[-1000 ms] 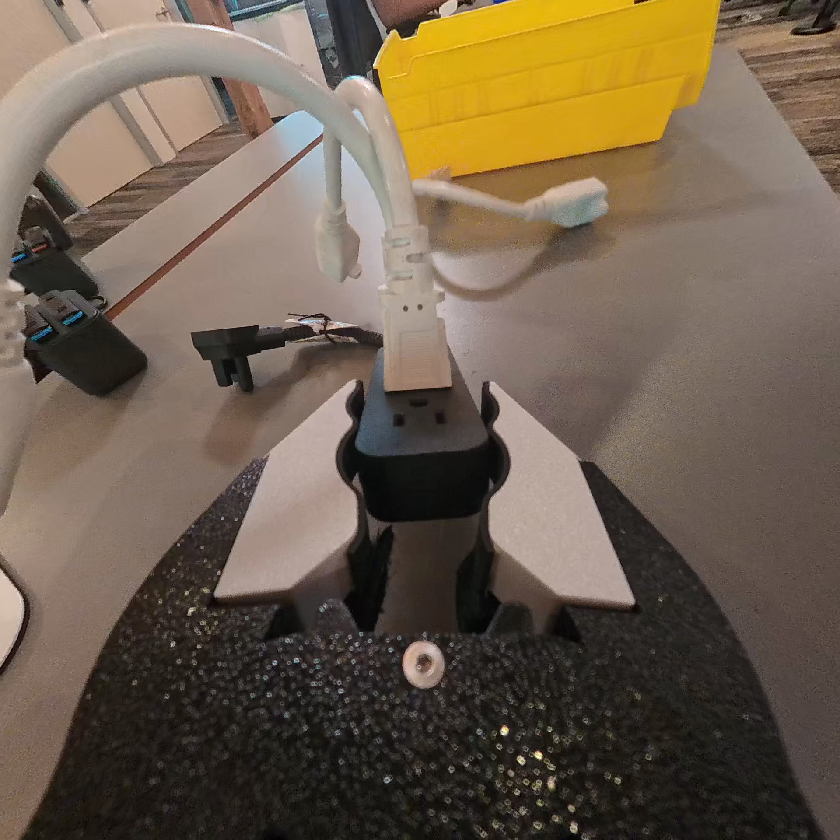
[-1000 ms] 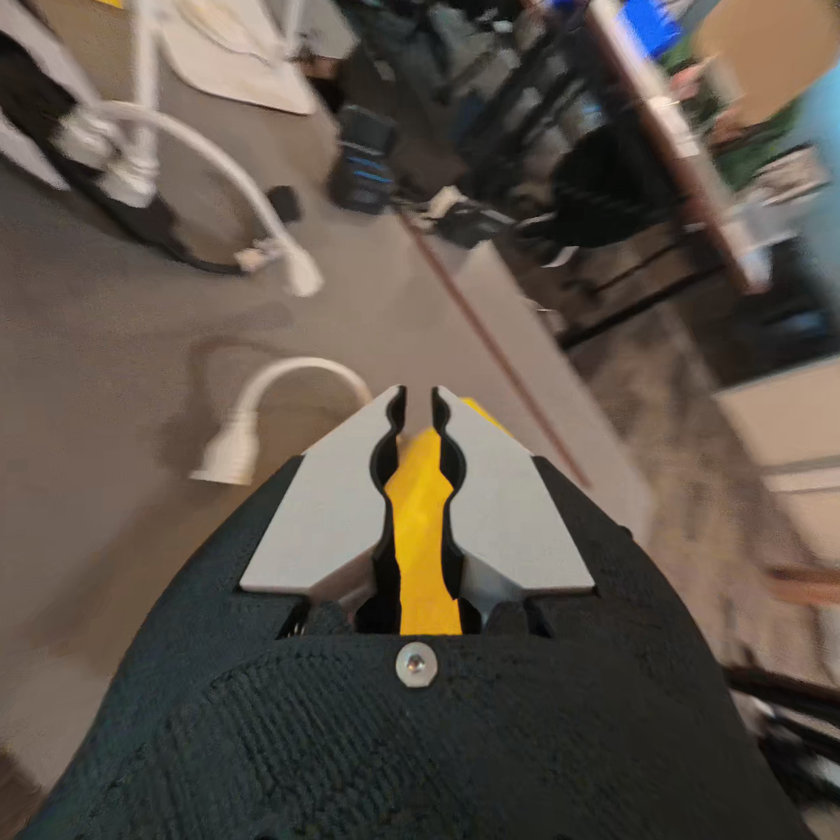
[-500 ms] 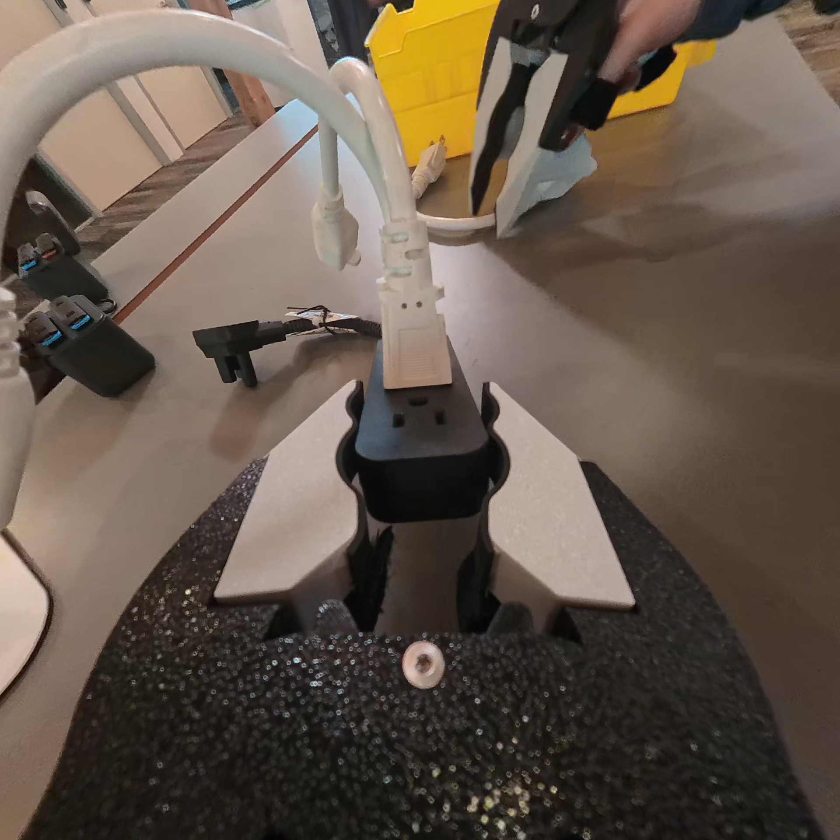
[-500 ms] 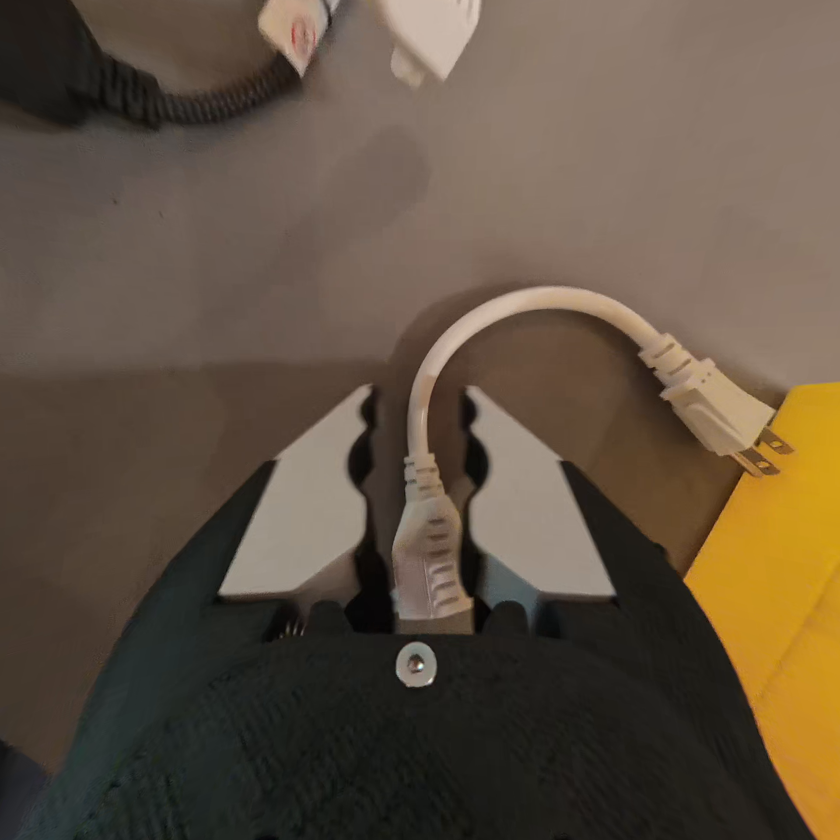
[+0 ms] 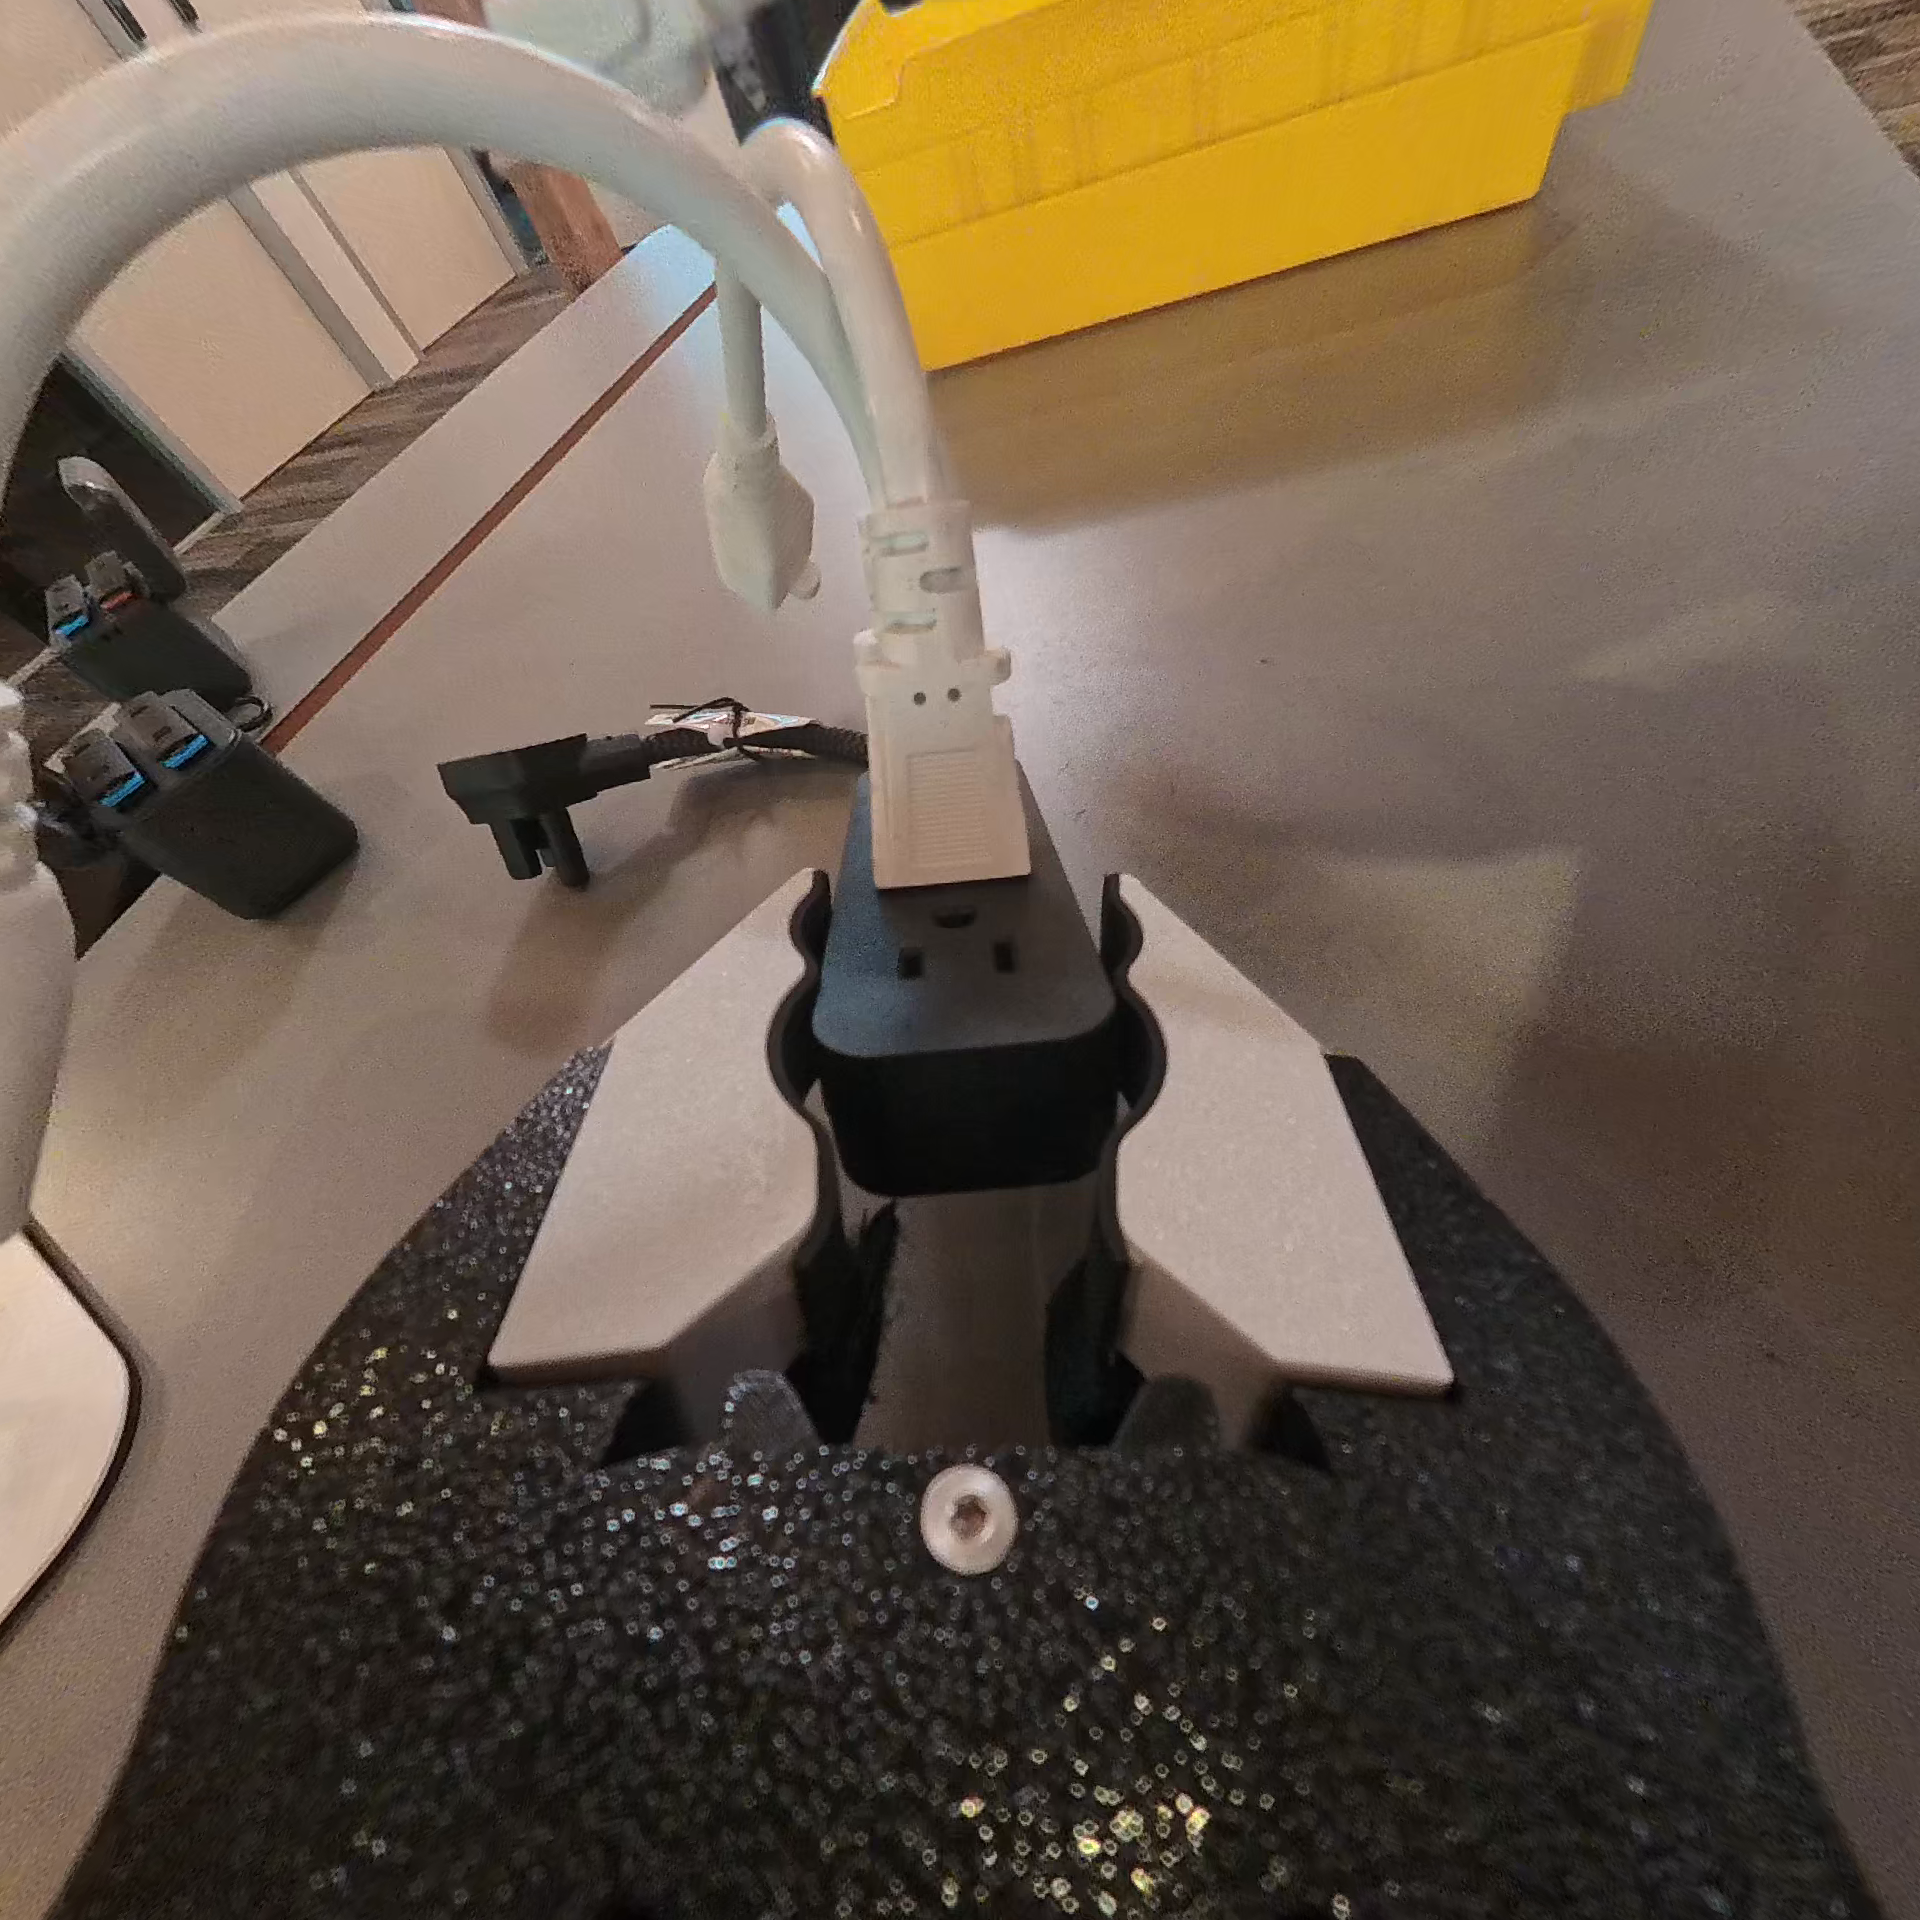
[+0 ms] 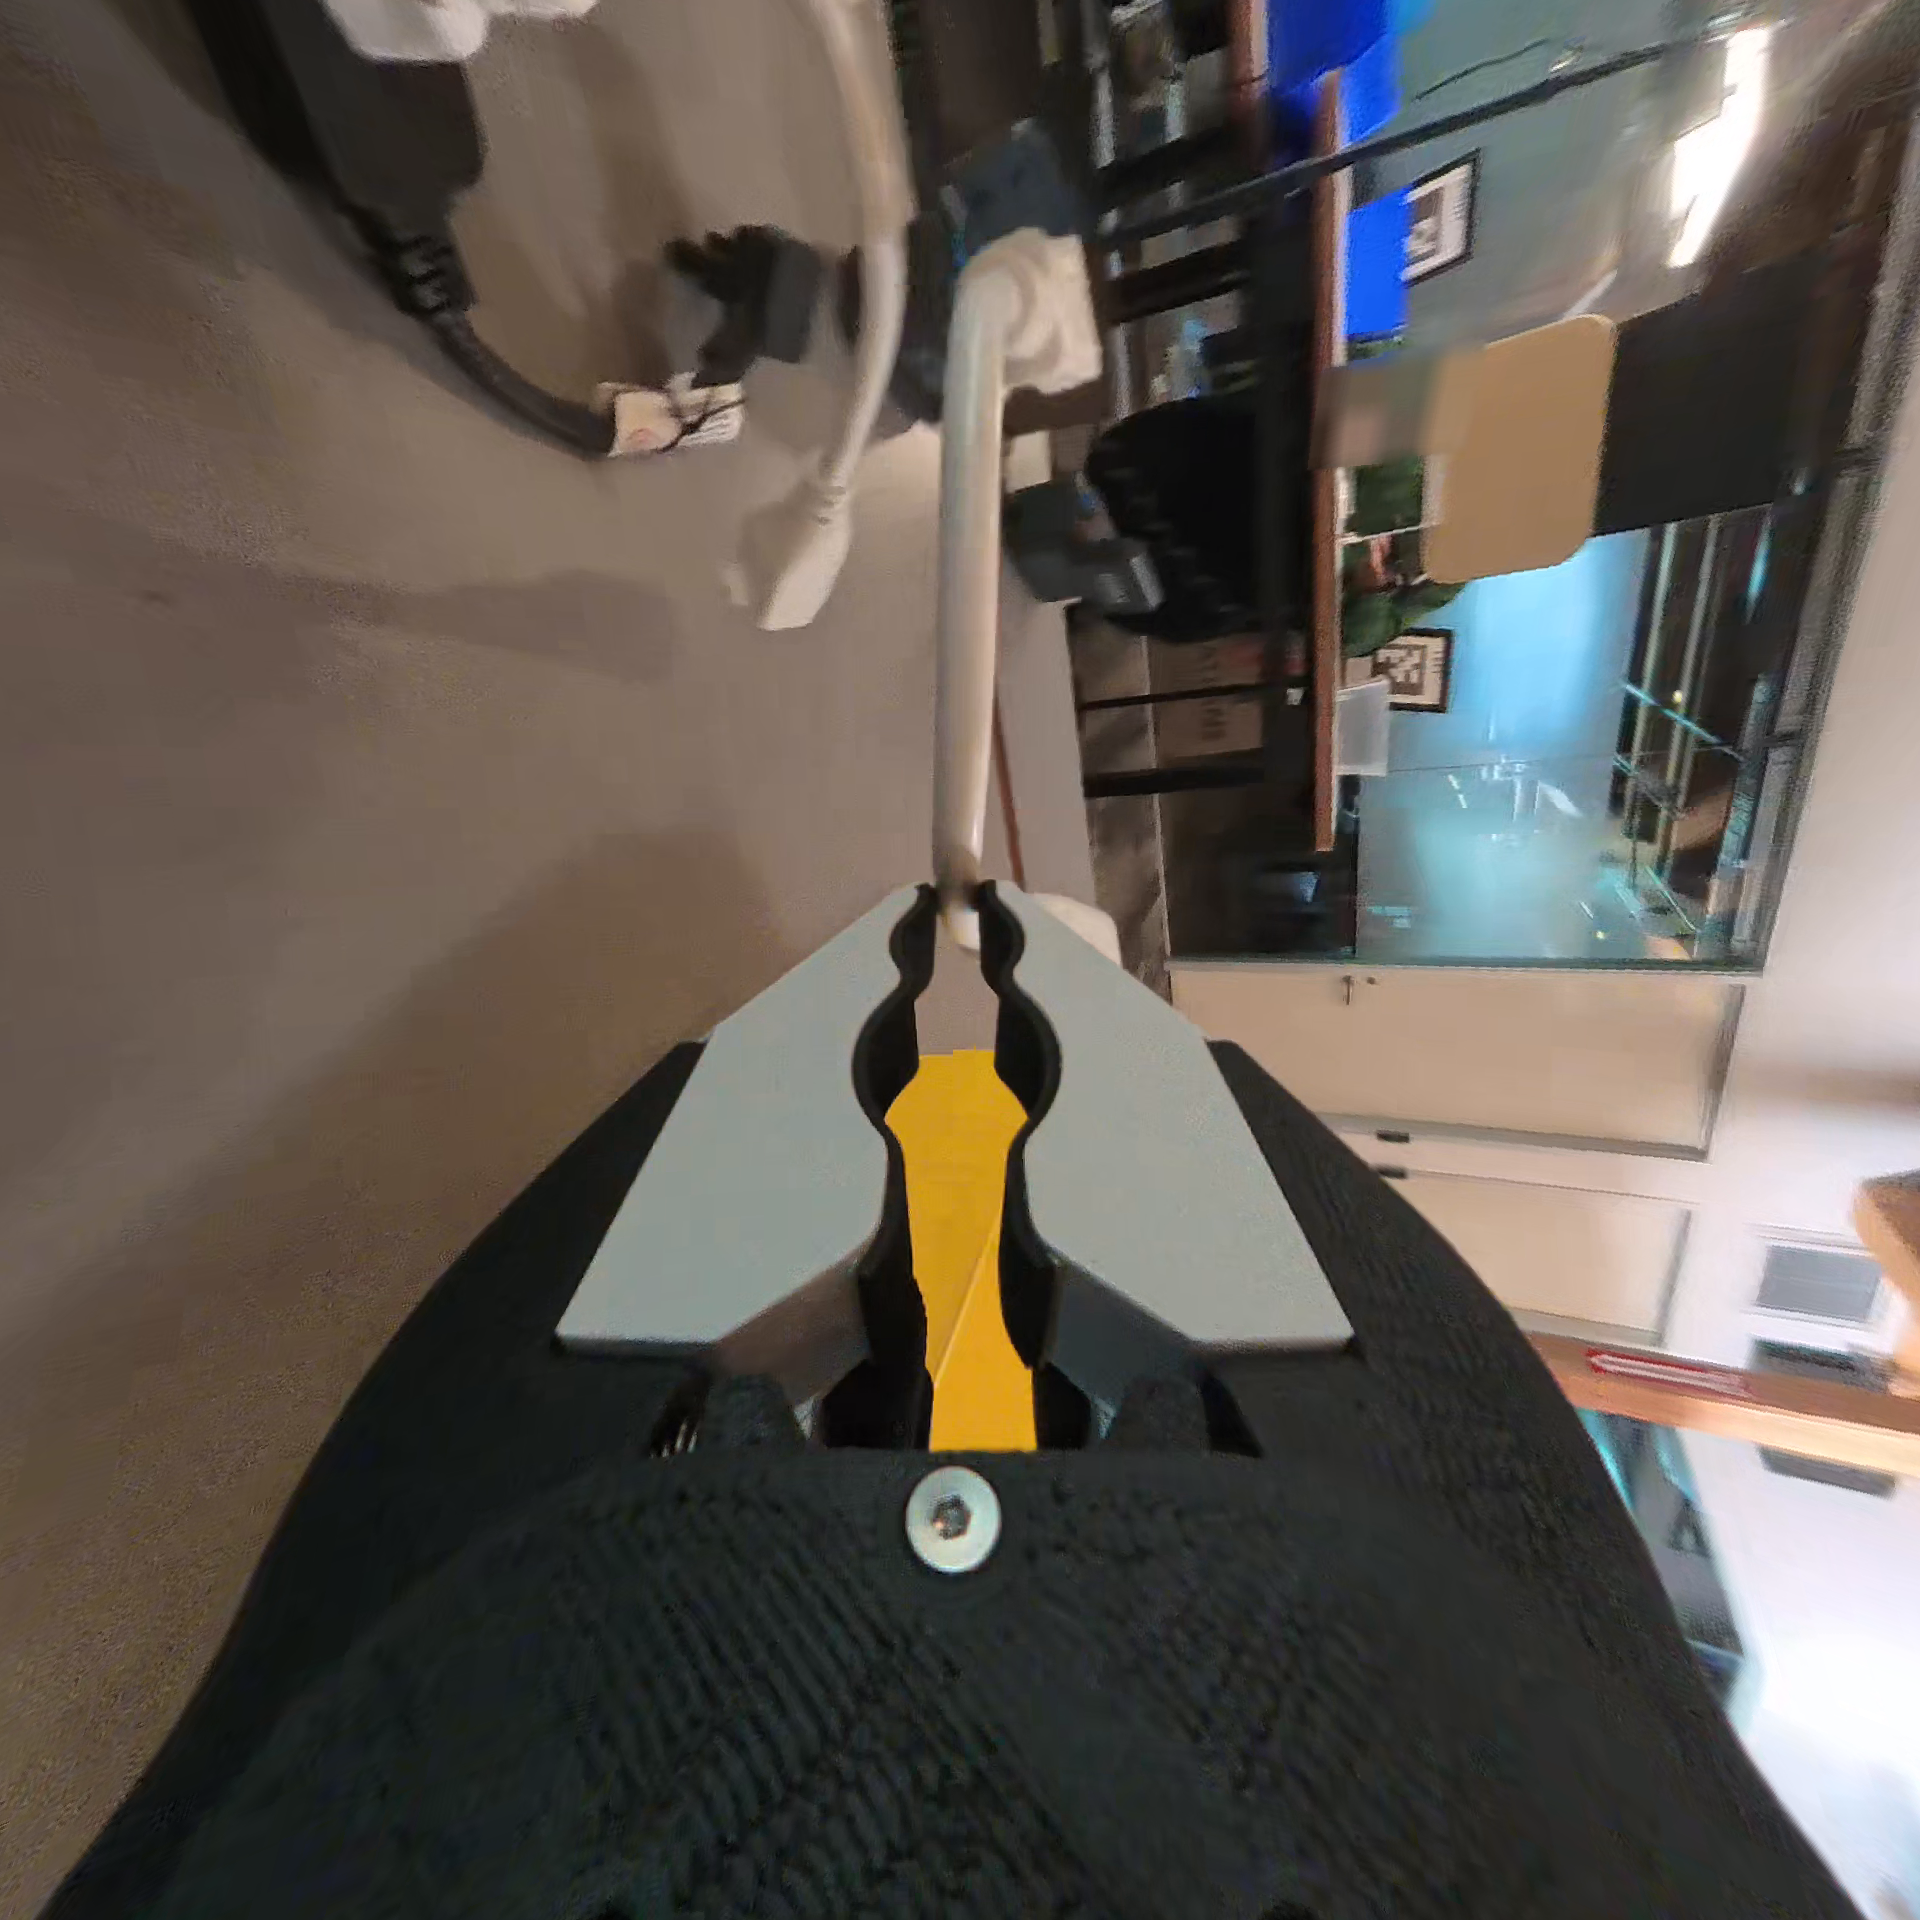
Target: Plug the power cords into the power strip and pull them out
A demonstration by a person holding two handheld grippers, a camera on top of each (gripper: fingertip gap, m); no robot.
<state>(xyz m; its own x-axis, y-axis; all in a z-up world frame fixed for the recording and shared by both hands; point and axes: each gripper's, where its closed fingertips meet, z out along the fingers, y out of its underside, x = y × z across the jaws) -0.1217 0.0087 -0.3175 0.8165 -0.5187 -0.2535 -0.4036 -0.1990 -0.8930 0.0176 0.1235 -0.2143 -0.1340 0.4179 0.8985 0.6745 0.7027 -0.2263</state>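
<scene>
Between the left gripper (image 5: 961, 1029) jaws the black power strip (image 5: 954, 997) was clamped, one white plug (image 5: 943, 790) seated at 12 o'clock. A second white cord (image 6: 964, 644) was pinched at the right gripper (image 6: 958, 914) tips; plugging step judged underway, its plug end needing alignment with the free socket (image 5: 956, 951) next.

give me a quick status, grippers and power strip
Left gripper shut on black power strip, one white plug seated. Right gripper shut on white cord, lifted off the table. Near outlet unobstructed.
</scene>
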